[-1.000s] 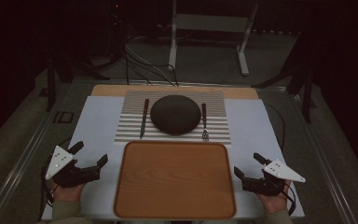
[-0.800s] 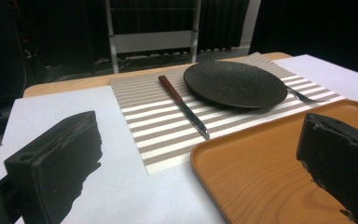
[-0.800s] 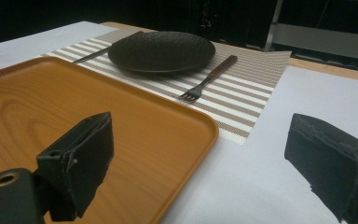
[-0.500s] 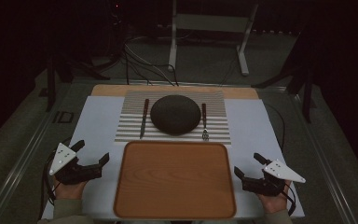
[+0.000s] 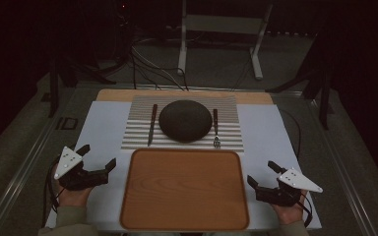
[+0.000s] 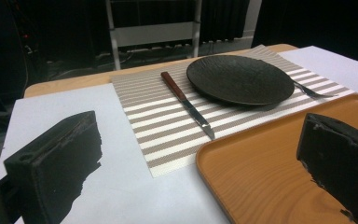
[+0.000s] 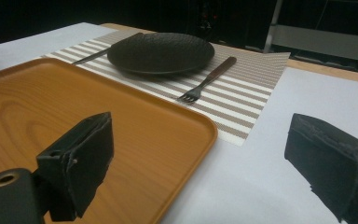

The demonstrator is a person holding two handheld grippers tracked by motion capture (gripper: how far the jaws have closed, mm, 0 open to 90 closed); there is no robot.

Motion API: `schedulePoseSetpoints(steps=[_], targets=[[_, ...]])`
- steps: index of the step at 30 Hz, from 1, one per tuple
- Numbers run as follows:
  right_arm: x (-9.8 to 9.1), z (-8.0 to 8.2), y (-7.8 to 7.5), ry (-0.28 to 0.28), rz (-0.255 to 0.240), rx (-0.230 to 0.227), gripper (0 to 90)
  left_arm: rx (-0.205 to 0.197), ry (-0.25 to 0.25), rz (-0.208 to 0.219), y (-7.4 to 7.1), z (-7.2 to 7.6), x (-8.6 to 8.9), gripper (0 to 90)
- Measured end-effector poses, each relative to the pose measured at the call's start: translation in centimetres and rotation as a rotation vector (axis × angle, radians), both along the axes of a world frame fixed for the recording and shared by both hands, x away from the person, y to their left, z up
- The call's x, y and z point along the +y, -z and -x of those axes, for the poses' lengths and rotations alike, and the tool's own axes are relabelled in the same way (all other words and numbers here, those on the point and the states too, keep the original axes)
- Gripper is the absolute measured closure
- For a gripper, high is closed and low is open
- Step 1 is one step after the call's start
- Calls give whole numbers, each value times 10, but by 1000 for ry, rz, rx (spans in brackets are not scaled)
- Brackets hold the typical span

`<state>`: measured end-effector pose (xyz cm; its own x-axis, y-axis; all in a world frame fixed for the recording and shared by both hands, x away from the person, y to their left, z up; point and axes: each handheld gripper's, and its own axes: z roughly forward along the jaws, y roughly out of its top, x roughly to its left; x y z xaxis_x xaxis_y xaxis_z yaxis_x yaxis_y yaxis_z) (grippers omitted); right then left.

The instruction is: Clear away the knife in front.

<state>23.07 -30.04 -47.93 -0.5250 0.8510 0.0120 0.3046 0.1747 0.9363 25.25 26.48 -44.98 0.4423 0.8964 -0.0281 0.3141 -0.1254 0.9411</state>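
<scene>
A wooden tray point(image 5: 184, 189) lies at the near middle of the table with nothing on it. Behind it a striped placemat point(image 5: 137, 140) carries a black plate point(image 5: 185, 120), with a knife point(image 5: 151, 124) to its left and a fork point(image 5: 215, 127) to its right. My left gripper point(image 5: 97, 156) rests open left of the tray, nothing between its jaws. My right gripper point(image 5: 261, 172) rests open right of the tray, also holding nothing. The left gripper view looks past the left gripper point(image 6: 196, 135) to the knife point(image 6: 186, 105) and plate point(image 6: 240, 79). The right gripper point(image 7: 200, 135) faces the fork point(image 7: 207, 79).
A white sheet point(image 5: 103, 128) covers the tabletop under the mat and tray. A metal stand point(image 5: 216, 29) and cables lie on the dark floor beyond the table's far edge. Bare white sheet shows on both sides of the tray.
My left gripper has shifted and turned slightly on the spot. The right gripper, tray and tableware have not moved.
</scene>
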Motion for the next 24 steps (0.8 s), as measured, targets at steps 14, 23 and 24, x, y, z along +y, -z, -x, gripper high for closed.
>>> schedulePoseSetpoints(steps=[14, 23, 24], targets=[[1, 0, 0, -2, 3, 1, 80, 1, 4, -20, -7, -9, -2, 3], [0, 0, 0, -1, 3, 0, 81, -2, 5, -27, -10, -16, -3, 3], [0, 0, 0, -1, 3, 1, 80, -2, 4, -29, -11, -17, -4, 3]])
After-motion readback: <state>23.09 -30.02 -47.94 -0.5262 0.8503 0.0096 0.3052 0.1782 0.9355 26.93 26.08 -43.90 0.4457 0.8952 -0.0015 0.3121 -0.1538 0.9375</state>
